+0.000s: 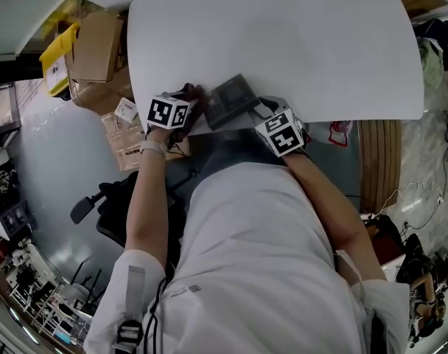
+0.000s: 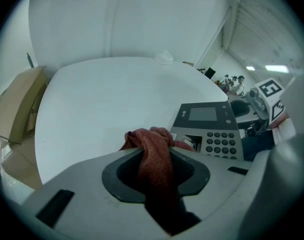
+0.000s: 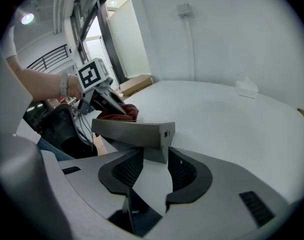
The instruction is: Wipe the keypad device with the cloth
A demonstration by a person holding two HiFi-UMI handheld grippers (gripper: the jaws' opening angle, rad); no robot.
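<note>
The dark grey keypad device [image 1: 228,100] stands at the near edge of the white round table [image 1: 283,43], its screen and keys [image 2: 212,129] showing in the left gripper view. My left gripper [image 2: 156,156] is shut on a bunched red cloth [image 2: 151,146], which rests against the device's left side [image 1: 190,96]. My right gripper [image 3: 155,156] comes in from the device's right, and its ribbed pads [image 3: 127,169] sit against both sides of the device's foot [image 3: 156,153]. From that side I see the device's back edge [image 3: 134,133], with the cloth [image 3: 119,113] behind it.
Cardboard boxes [image 1: 99,46] and a yellow bin [image 1: 58,57] stand on the floor left of the table. A small white crumpled item [image 2: 163,57] lies at the table's far side. A wooden piece [image 1: 379,161] stands to the right, an office chair [image 1: 110,205] below left.
</note>
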